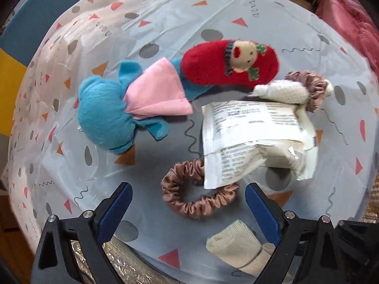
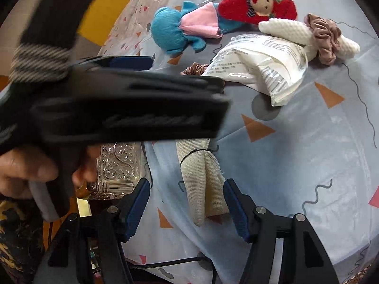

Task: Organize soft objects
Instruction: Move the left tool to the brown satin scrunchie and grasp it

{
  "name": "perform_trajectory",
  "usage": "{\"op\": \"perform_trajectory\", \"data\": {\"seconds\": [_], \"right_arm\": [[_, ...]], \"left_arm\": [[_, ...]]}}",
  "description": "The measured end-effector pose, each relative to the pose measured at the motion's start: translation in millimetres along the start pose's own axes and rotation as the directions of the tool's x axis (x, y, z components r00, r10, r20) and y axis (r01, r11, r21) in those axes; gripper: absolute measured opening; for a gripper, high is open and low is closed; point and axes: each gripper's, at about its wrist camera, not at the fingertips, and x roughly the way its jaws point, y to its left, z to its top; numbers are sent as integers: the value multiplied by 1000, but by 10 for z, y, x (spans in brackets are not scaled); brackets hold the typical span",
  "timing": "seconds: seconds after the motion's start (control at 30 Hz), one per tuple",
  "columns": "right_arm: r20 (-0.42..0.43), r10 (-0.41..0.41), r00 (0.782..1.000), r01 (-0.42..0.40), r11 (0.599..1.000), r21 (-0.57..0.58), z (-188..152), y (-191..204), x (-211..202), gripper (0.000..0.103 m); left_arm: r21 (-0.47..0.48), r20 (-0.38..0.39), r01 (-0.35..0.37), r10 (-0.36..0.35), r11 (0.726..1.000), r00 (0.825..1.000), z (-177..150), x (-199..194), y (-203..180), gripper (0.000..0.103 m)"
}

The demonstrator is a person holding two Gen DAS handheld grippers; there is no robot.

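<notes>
Bright, even daylight; soft shadows under toys. Glare on glossy tablecloth (image 1: 165, 23) and plastic packet (image 2: 267, 61). Strong fisheye bending, dark vignette at corners. Motion blur on left gripper (image 2: 132, 108) crossing right view.

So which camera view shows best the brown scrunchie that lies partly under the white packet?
The left wrist view. There the brown scrunchie shows nearly its whole ring, with only one part tucked under the white packet. In the right wrist view only a small piece peeks out beside the packet, behind the other gripper.
</notes>
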Motion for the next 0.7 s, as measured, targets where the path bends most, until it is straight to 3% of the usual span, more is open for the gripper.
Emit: {"op": "perform_trajectory", "data": {"seconds": [0.07,0.13,0.23,0.3,0.4,0.57,0.7], "right_arm": [[2,-12,1000,12,1000,-2,7,5,4,65],[7,-21,1000,21,1000,2,46,12,44,65],[26,-35,999,35,999,7,103,9,83,65],[37,-46,998,46,999,1,109,17,77,65],[64,-64,996,64,998,-2,117,22,32,65],[70,-103,992,104,995,-7,151,-14,-8,64],[63,-145,987,147,989,-19,164,-24,59,64]], "left_arm": [[-15,-28,18,-18,1000,999,-9,90,20,93],[-21,-62,43,-44,999,997,-43,171,20,74],[-45,-42,99,-101,994,994,-74,136,43,48],[-53,-35,94,-96,994,995,-84,101,47,20],[-72,-28,91,-93,993,995,-110,65,105,12],[-128,-2,101,-102,987,995,-274,-32,208,10],[-211,63,141,-130,967,989,-407,-231,349,10]]}}
